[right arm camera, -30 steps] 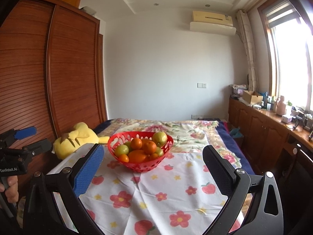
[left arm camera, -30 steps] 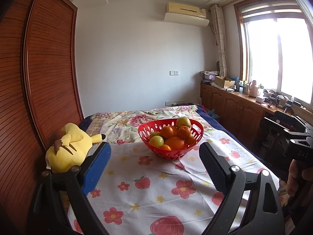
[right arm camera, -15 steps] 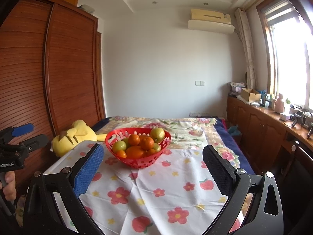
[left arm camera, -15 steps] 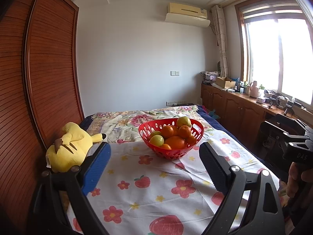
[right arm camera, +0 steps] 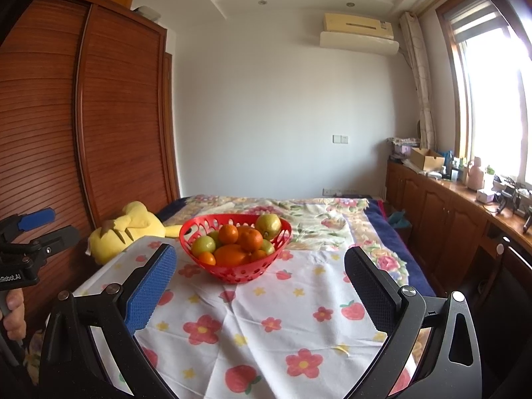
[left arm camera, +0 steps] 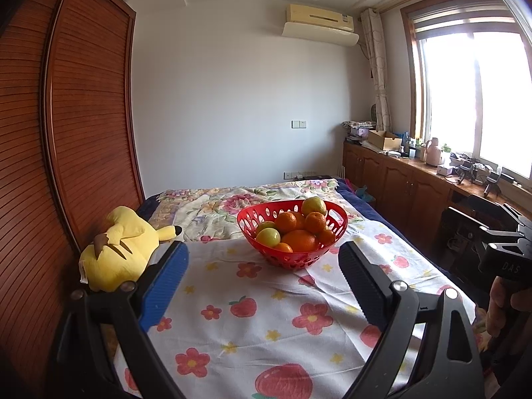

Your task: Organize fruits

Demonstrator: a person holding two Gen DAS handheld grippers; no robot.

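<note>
Bedroom light pours over the flower-print cloth [right arm camera: 266, 326] as I hold my left tool [left arm camera: 262, 286] and my right tool [right arm camera: 259, 282] back from the red basket [right arm camera: 232, 272], both spread wide with nothing between their pads. All the fruit I can see, oranges [left arm camera: 299, 241] and greenish-yellow fruits [right arm camera: 203, 245], sits heaped in that basket on the tabletop, none loose on the cloth, the yellow plush toy [left arm camera: 116, 249] lying off to the left. That fits fruit already gathered in, or a pile waiting to be sorted out, and I can't say which.
</note>
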